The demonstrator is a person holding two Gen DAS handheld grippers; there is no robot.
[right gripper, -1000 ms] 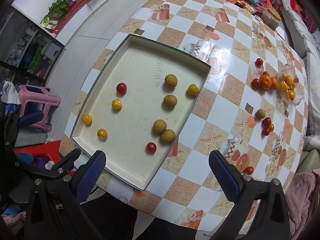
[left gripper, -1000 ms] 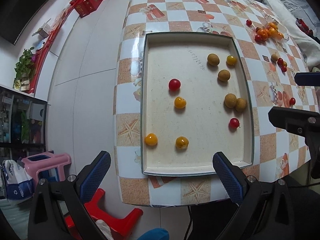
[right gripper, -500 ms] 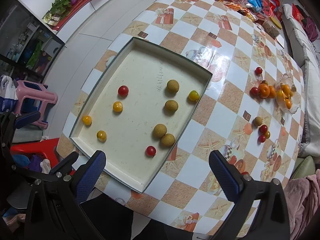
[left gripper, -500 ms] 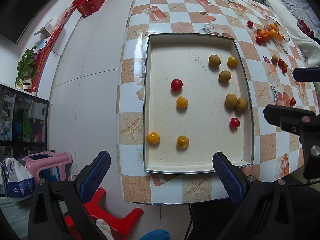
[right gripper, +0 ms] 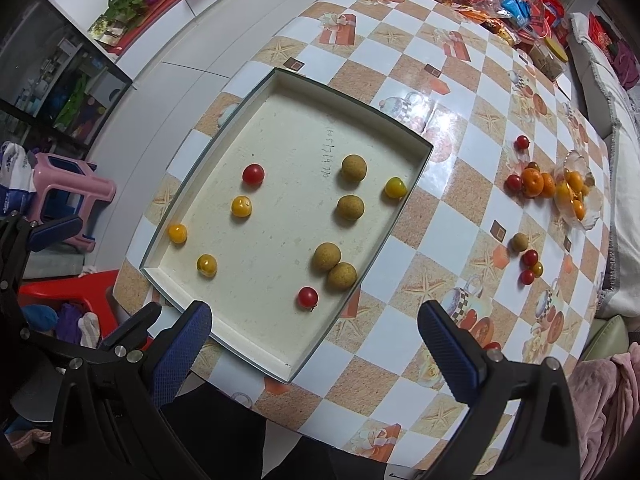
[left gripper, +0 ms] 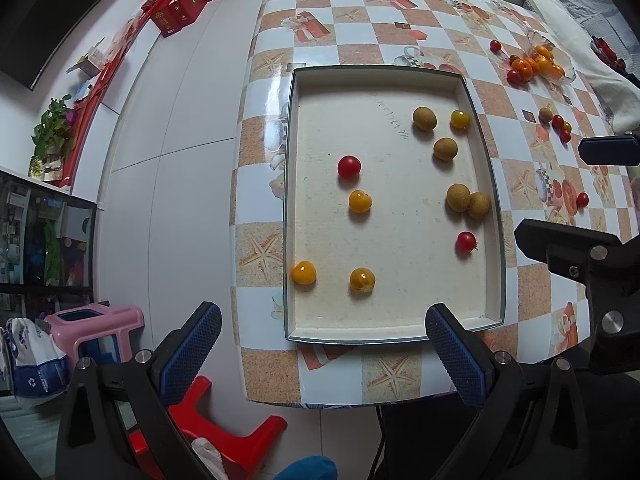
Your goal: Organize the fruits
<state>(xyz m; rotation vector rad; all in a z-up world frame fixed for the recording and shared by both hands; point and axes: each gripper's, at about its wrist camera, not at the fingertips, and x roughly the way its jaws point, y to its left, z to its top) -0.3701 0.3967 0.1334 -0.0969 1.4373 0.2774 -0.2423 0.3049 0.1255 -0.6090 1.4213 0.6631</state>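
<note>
While both jaws gape, tray (left gripper: 486, 184) lies ahead.

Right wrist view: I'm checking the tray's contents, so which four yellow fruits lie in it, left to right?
Yellow fruit by the left wall → yellow fruit near the front wall → yellow fruit below the red tomato → yellow fruit by the right wall.

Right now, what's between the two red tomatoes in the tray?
Nothing: bare tray floor between the far red tomato and the near one, clearest in the right wrist view.
</note>
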